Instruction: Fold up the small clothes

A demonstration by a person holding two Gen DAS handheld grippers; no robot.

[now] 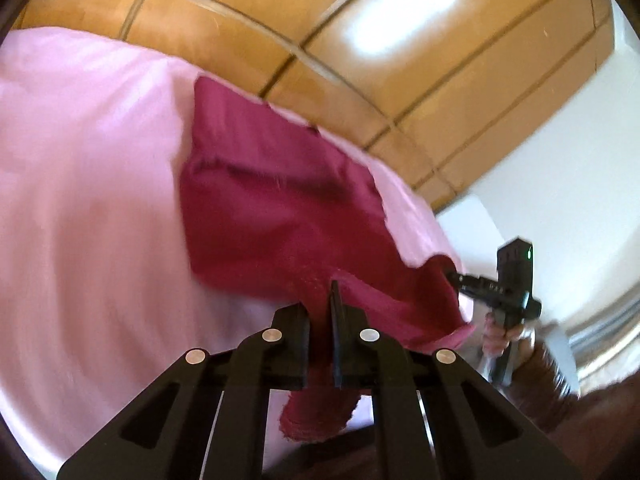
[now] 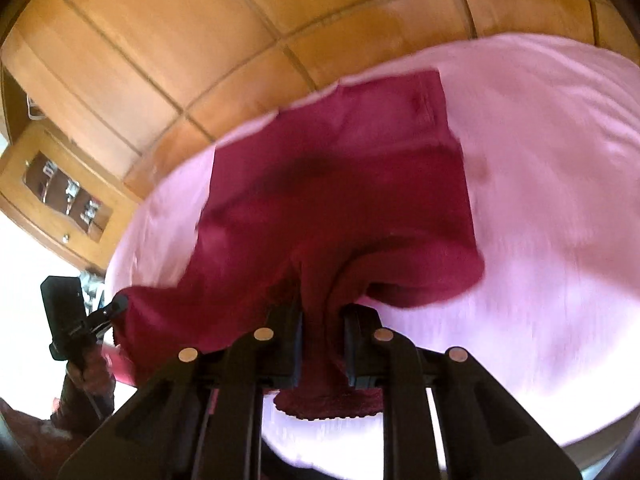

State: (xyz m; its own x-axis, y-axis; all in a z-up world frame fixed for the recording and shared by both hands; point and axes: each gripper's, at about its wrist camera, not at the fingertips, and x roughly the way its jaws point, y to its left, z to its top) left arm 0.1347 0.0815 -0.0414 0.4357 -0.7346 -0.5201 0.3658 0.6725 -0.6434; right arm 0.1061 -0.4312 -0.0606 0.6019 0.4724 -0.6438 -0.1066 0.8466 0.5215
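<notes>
The dark red garment (image 1: 280, 208) lies on a pink sheet (image 1: 88, 184), its near edge lifted off the surface at two corners. The left gripper (image 1: 320, 312) is clenched on one corner, cloth bunched between its nearly closed fingers and hanging below them. The right gripper (image 2: 322, 316) is clamped likewise on the other corner. Both views are motion-blurred (fabric weave and hem detail unclear). A small patch on the garment is unreadable. Tiled floor (image 1: 360, 92) lies beyond.
</notes>
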